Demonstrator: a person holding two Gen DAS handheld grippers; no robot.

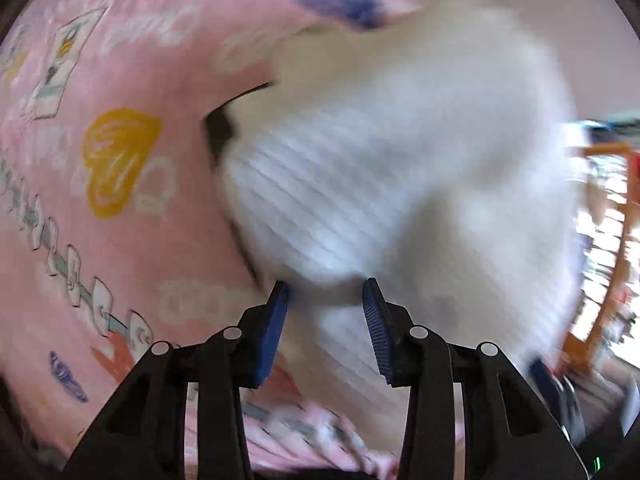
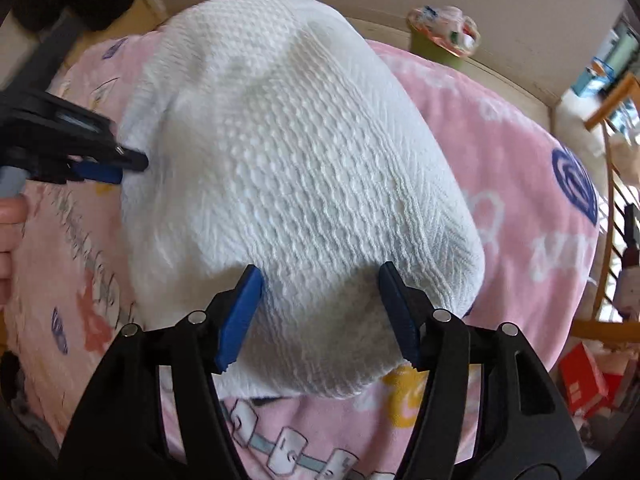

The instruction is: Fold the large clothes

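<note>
A white textured knit garment (image 2: 300, 140) lies bunched in a thick bundle on a pink printed blanket (image 2: 520, 160). My right gripper (image 2: 320, 278) points down at its near end, and the cloth fills the gap between both blue pads, which press on it. In the left wrist view everything is blurred. There the same garment (image 1: 400, 160) bulges between the pads of my left gripper (image 1: 325, 290), which grip a fold. In the right wrist view, the left gripper (image 2: 134, 166) bites the garment's left edge. A dark patch (image 1: 218, 132) shows under the cloth's edge.
The pink blanket (image 1: 120, 240) covers a bed. A green pot (image 2: 442, 36) with small items stands on the ledge behind it. A wooden railing (image 2: 608, 128) and a red box (image 2: 580, 380) are to the right. A person's hand (image 2: 10, 232) holds the left gripper.
</note>
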